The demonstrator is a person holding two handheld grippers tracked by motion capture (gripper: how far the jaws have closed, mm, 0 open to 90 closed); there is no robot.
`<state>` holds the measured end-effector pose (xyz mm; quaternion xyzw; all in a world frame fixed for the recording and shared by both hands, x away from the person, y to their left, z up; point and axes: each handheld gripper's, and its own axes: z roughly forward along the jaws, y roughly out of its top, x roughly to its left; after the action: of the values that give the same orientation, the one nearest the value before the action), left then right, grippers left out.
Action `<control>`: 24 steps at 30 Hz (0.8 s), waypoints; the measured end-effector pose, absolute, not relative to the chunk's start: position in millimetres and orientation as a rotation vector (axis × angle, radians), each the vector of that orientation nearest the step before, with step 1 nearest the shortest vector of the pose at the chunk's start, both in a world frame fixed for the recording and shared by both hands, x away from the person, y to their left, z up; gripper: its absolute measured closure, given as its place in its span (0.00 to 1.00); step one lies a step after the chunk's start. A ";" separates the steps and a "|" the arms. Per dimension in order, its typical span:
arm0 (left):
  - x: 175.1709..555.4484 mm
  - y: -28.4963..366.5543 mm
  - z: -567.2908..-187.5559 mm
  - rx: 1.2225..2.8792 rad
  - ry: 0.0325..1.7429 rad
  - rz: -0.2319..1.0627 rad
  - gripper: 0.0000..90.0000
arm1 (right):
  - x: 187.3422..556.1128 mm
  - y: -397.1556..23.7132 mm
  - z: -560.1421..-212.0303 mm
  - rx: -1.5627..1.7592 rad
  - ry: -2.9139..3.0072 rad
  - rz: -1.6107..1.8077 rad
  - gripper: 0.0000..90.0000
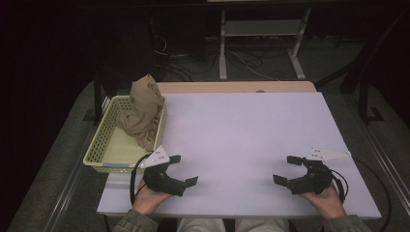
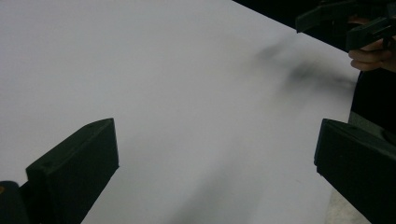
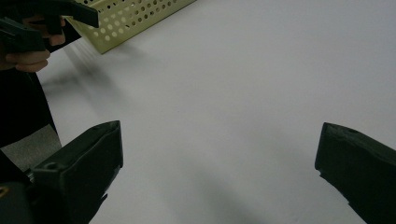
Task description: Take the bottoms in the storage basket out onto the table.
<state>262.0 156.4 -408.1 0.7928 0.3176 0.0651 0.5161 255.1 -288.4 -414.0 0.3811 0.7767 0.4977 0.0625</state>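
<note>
Left claw (image 1: 183, 170) agape, right claw (image 1: 287, 169) agape, apparently empty

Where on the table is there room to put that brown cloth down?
The white table is bare from the basket across to its right edge, and between the left gripper and right gripper. It is crowded only at the left, where the brown cloth fills the basket.

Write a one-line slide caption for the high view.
Both hand-held tools, left tool and right tool, rest open on the white table; tan cloth heaped in the yellow basket.
</note>
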 end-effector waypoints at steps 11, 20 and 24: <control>264.4 159.2 -394.5 1.918 0.768 0.156 0.00 | 254.7 -289.1 -413.6 1.151 2.340 1.503 0.01; 270.2 168.7 -382.1 1.922 0.785 0.164 0.00 | 254.8 -288.8 -413.7 1.150 2.343 1.496 0.01; 273.4 174.0 -377.4 1.924 0.796 0.166 0.00 | 254.3 -289.3 -413.2 1.147 2.339 1.497 0.01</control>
<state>273.4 174.0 -377.4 0.7964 0.3293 0.0687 0.5025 254.3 -289.3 -413.2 0.3808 0.7766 0.4972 0.0685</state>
